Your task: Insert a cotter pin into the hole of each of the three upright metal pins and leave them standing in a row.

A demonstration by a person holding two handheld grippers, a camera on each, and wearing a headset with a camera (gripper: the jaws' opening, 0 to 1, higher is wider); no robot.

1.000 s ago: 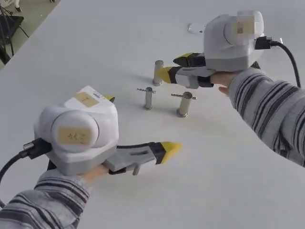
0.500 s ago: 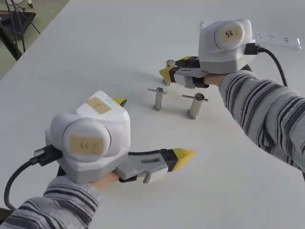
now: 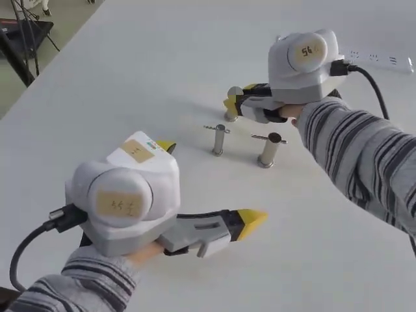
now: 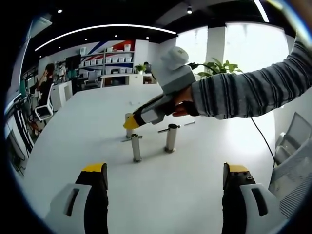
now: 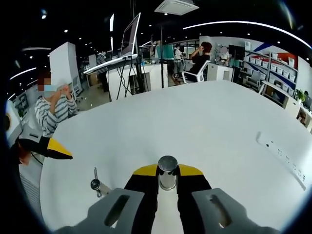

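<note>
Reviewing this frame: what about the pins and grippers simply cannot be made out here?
1. Hole of the far pin: head view, hidden behind the right gripper; right gripper view, covered by its jaws. Cotter pin or none: unclear.
2. Whether those jaws press the far pin: they flank it closely, contact indiscernible.
3. A thin item on the table, left gripper view: too small to identify.

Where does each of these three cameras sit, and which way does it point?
Head view: on the headset, looking down at the table, left gripper, right gripper and striped sleeves.
Left gripper view: on the left gripper, facing over the metal pins toward the right gripper; own jaws open.
Right gripper view: on the right gripper, looking along jaws shut on the far pin.
Shared: each gripper view catches the other gripper.
</note>
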